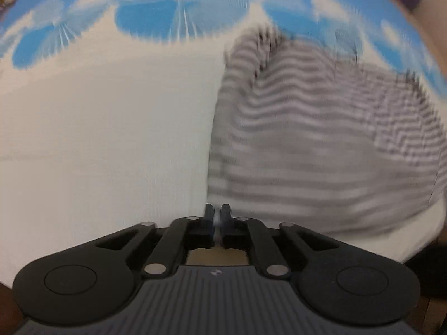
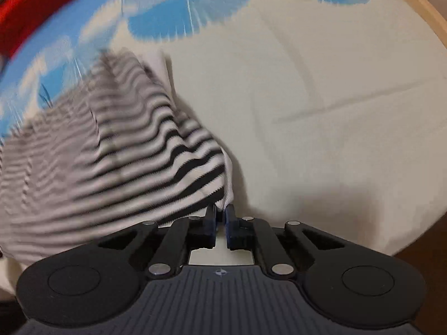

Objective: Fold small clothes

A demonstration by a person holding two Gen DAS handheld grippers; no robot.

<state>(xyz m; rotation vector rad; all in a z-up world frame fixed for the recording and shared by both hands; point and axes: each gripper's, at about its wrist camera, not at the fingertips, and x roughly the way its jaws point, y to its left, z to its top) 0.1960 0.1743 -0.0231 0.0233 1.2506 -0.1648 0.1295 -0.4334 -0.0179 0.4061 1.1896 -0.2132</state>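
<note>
A black-and-white striped garment (image 1: 321, 145) lies on a white and blue bed sheet (image 1: 97, 139), blurred by motion. My left gripper (image 1: 217, 215) is shut on the garment's near left corner. In the right wrist view the striped garment (image 2: 125, 153) spreads to the left, and my right gripper (image 2: 221, 213) is shut on its near right corner, with the white hem pinched between the fingertips. The cloth hangs lifted from both grips.
The sheet has blue and white cloud-like print along its far side (image 2: 167, 22). A red cloth (image 2: 36, 8) lies at the far left in the right wrist view. A wooden bed edge (image 2: 419, 8) runs along the right.
</note>
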